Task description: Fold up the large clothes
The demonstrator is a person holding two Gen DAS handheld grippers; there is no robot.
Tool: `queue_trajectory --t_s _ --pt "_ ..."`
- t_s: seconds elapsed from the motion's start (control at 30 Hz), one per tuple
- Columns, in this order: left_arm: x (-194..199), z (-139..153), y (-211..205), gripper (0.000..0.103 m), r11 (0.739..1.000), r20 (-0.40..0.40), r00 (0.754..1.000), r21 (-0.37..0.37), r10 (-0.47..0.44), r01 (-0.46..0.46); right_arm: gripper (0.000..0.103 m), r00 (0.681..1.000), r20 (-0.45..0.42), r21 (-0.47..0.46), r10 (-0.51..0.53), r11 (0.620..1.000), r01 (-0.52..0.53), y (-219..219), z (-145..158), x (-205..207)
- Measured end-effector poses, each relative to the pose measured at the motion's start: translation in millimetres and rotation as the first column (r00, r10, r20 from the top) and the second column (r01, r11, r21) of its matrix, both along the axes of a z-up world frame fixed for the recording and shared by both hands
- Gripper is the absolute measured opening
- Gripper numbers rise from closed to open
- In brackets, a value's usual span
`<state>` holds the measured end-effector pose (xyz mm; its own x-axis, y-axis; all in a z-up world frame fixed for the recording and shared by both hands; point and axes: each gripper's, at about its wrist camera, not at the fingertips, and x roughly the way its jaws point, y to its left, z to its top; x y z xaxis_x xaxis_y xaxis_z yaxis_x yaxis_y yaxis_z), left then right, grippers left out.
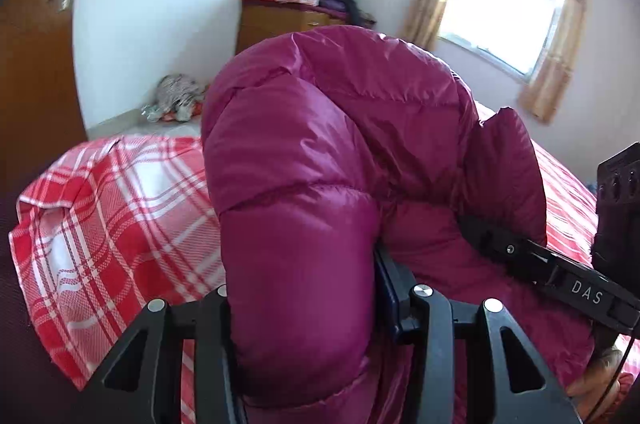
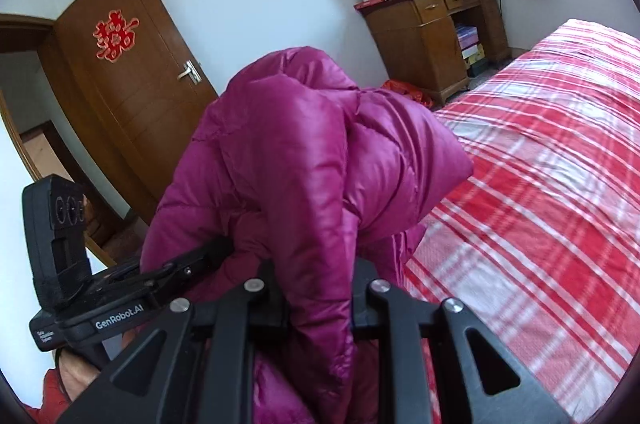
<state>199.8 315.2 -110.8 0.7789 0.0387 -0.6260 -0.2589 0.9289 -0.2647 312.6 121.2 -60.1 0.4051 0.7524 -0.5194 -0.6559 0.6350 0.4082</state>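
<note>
A puffy magenta down jacket hangs bunched up over the red plaid bed. In the left wrist view my left gripper is shut on a thick quilted fold of it that bulges up between the fingers. My right gripper comes in from the right with its tips buried in the fabric. In the right wrist view the jacket fills the centre, and my right gripper is shut on a narrower fold. My left gripper bites into the jacket from the left. Most of the jacket's lower part is hidden.
The bed's plaid sheet stretches right and away. A wooden dresser piled with clothes and boxes stands against the far wall, beside a brown door. A curtained window is at the right. A person's hand grips the left tool.
</note>
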Motion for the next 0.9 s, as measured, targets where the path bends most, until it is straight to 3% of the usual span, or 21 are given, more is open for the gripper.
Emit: queue_trajectory --t_s 0.1,0.23,0.4,0.63,0.7,0.77,0.9 --pt "9.0 -19.3 20.0 0.047 0.999 -0.019 1.0 -0.037 0.022 -0.023 0.022 0.999 -0.042 -0.025 -0.017 1.0 0.016 15.0 -21.5 19.2" --pt "25.3 -39.5 23.7 0.057 1.0 -0.029 0.999 -0.006 0.029 -0.03 0.023 0.993 -0.108 -0.046 -0.049 0.998 0.044 19.6 -53.5 39.2" --pt "31.5 -49.6 29.1 0.064 0.999 -0.04 0.999 -0.019 0.037 -0.038 0.025 0.983 -0.178 0.048 -0.055 0.997 0.064 6.2 -82.9 45.5" --pt "30.1 -51.3 18.5 0.066 0.998 -0.042 0.998 0.031 0.047 -0.045 0.026 0.981 -0.172 -0.003 -0.093 0.996 0.093 6.7 -74.6 40.6" --pt "28.3 -48.2 12.7 0.067 0.998 -0.042 0.998 0.036 0.045 -0.043 0.03 0.977 -0.179 -0.02 -0.114 0.993 0.112 9.4 -70.4 31.5" --pt "26.0 -46.5 8.5 0.068 0.998 -0.039 0.998 0.046 0.05 -0.048 0.041 0.976 -0.172 -0.047 -0.137 0.99 0.131 2.4 -63.0 22.6" --pt "23.3 -45.8 8.6 0.068 0.997 -0.036 0.998 0.045 0.057 -0.055 0.043 0.976 -0.08 -0.096 -0.204 0.976 0.196 -16.9 -34.1 -11.2"
